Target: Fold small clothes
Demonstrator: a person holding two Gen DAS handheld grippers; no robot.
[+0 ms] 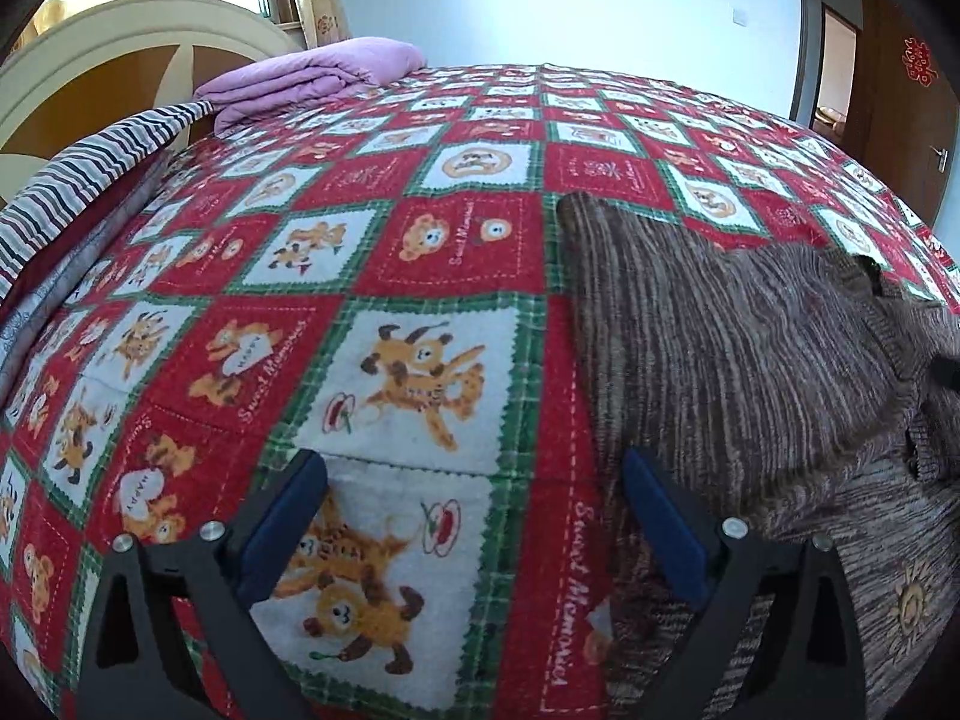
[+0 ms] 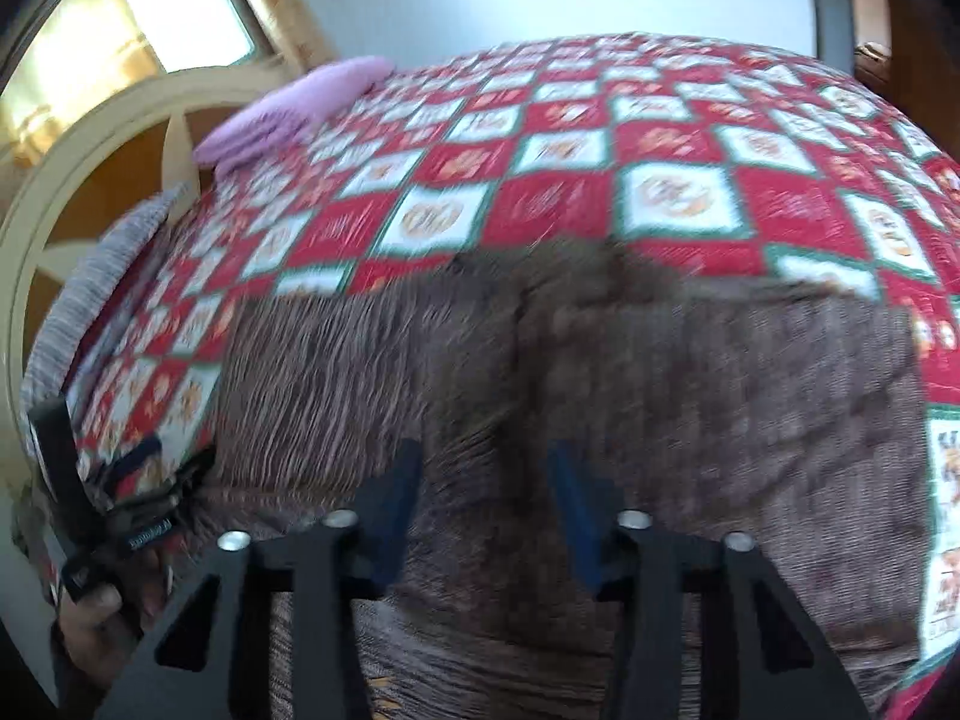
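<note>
A small brown striped knit garment (image 1: pixel 732 360) lies on a red, white and green bear-print bedspread (image 1: pixel 384 276). In the left wrist view a folded-over flap covers its upper part, and a sun motif (image 1: pixel 912 606) shows on the lower layer. My left gripper (image 1: pixel 474 516) is open and empty, just left of the garment's edge, its right finger (image 1: pixel 666 528) over that edge. In the blurred right wrist view the garment (image 2: pixel 540 372) fills the middle. My right gripper (image 2: pixel 486 510) is open above it, holding nothing. The left gripper and hand (image 2: pixel 108 540) show at the far left.
A folded purple blanket (image 1: pixel 312 81) lies at the bed's far corner beside a cream and wood headboard (image 1: pixel 108 60). A striped pillow (image 1: pixel 78 180) sits at the left edge. A wooden door (image 1: pixel 900 96) stands at the right behind the bed.
</note>
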